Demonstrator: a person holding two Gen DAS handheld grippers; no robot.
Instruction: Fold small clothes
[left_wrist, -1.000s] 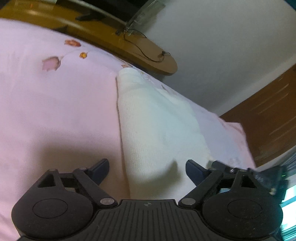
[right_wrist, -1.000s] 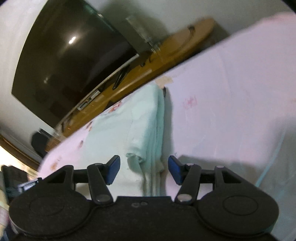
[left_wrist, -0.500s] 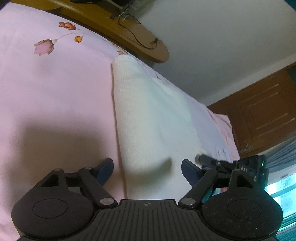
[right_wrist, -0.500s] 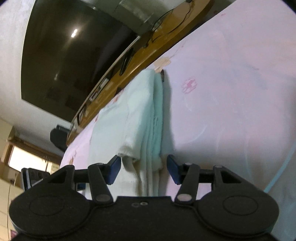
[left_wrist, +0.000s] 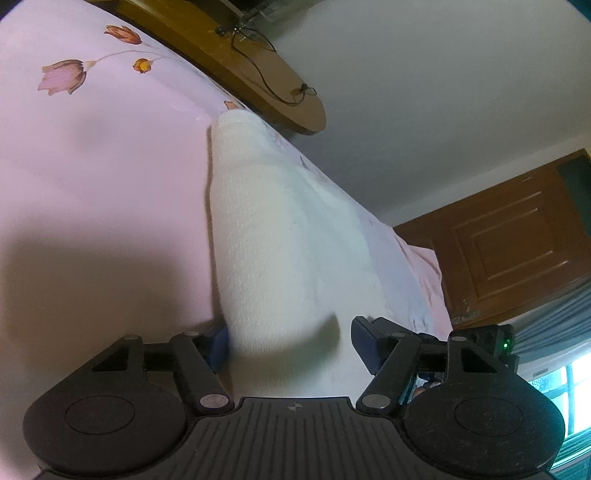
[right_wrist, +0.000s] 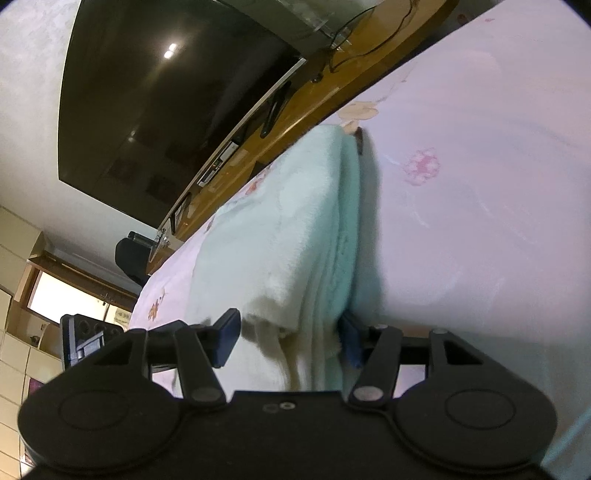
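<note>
A folded white knit garment (left_wrist: 273, 251) lies on a pink flowered bedsheet (left_wrist: 92, 192). My left gripper (left_wrist: 291, 343) is open with the near left edge of the garment between its fingers; the left finger is partly hidden behind the cloth. In the right wrist view the same garment (right_wrist: 280, 236) shows as stacked pale layers. My right gripper (right_wrist: 291, 336) is open around the near right edge of the layers, its right finger (right_wrist: 349, 341) against the fold. The other gripper (left_wrist: 491, 339) shows at the far side in the left wrist view.
A wooden shelf (left_wrist: 258, 81) with cables runs along the far edge of the bed. A large dark TV (right_wrist: 166, 92) hangs above it. A wooden door (left_wrist: 509, 243) is at the right and a window (left_wrist: 569, 391) beyond it.
Both grippers have moved forward and lower onto the near end of the garment, so the cloth now sits between the fingers of each. The jaws stay open.
</note>
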